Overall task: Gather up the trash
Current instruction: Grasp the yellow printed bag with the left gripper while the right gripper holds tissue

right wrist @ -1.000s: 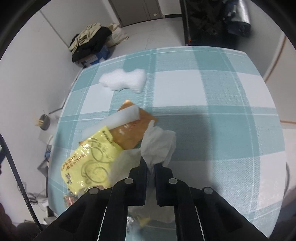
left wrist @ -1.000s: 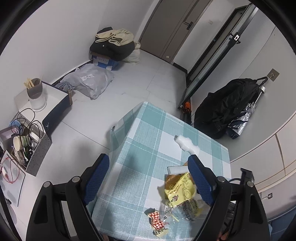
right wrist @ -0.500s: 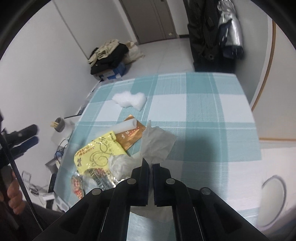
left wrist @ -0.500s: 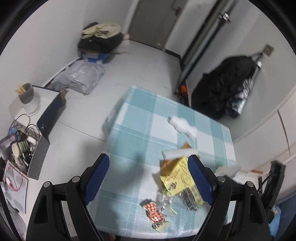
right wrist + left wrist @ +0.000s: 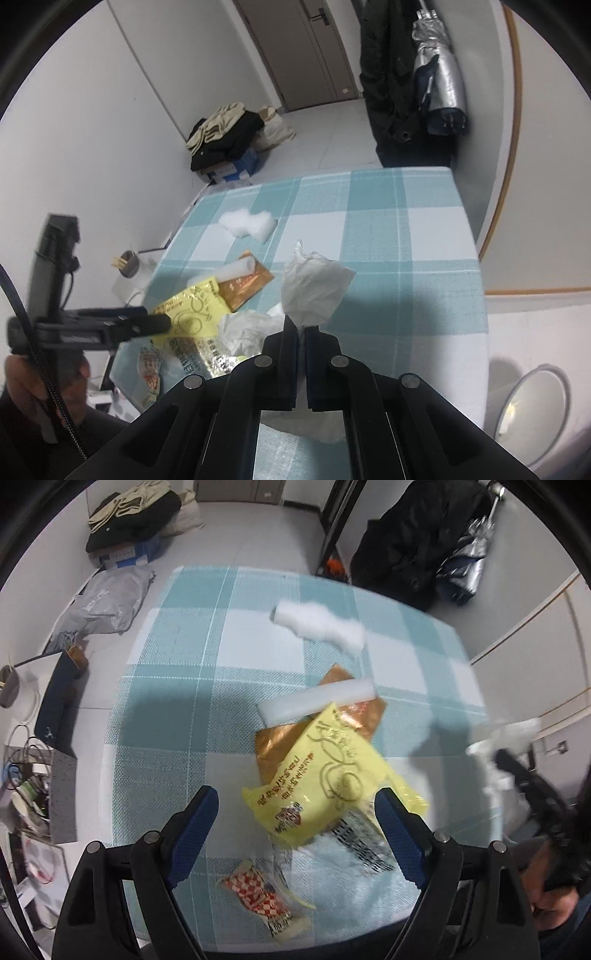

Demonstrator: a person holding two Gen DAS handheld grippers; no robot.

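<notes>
My right gripper (image 5: 301, 328) is shut on a crumpled white tissue (image 5: 314, 288), lifted above the checked table (image 5: 406, 236). In the left wrist view that tissue (image 5: 509, 734) shows blurred at the right edge. My left gripper (image 5: 295, 808) hangs open over the trash pile, its blue pads either side of a yellow snack bag (image 5: 325, 779), without touching it. An orange wrapper (image 5: 280, 738) and a white foam stick (image 5: 314, 701) lie under the bag. A red-checked wrapper (image 5: 262, 897) lies near the front edge, and a white fluffy wad (image 5: 317, 622) lies farther back.
A grey bin (image 5: 532, 402) stands on the floor right of the table. A second crumpled tissue (image 5: 251, 325) and a silver packet (image 5: 362, 838) lie in the pile. Clothes on a box (image 5: 129, 520), a grey bag (image 5: 103, 602) and a dark coat (image 5: 410, 542) surround the table.
The right gripper has lifted the tissue up off the table and drawn back. The left gripper has come down and forward, tilting over the trash pile.
</notes>
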